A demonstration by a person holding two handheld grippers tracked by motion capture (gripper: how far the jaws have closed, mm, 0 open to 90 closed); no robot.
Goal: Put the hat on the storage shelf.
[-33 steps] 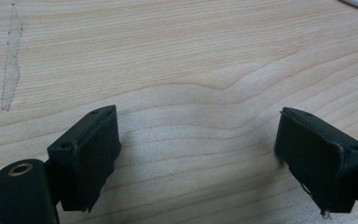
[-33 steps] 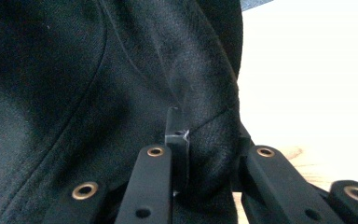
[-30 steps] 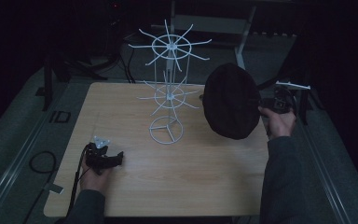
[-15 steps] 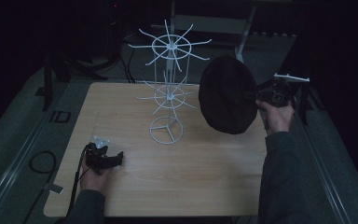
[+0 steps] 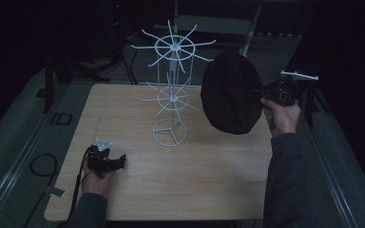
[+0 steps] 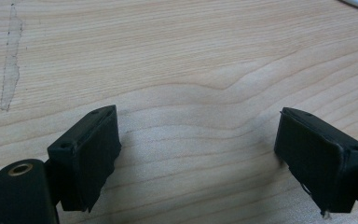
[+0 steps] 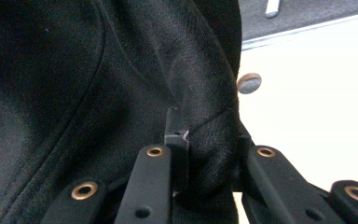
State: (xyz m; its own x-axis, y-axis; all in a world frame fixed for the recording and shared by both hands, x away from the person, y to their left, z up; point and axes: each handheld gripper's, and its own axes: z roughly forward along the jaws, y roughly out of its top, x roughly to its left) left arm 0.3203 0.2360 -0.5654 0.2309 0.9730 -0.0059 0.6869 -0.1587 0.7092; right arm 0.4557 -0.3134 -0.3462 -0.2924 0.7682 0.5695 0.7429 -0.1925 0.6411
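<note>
The right tongs (image 5: 261,92) are clamped on a fold at the edge of the black hat (image 5: 230,92), holding it in the air above the table's (image 5: 218,166) right side, the hat hanging broadside just to the right of the white wire rack (image 5: 171,95). The key gap: the rack's upper ring of prongs sits to the hat's left and a touch higher, so the hat's open side likely has to travel leftward onto a prong tip. The left tongs (image 5: 108,163) rest on the table near the front-left, jaws spread wide and empty, well away from the rack.
</note>
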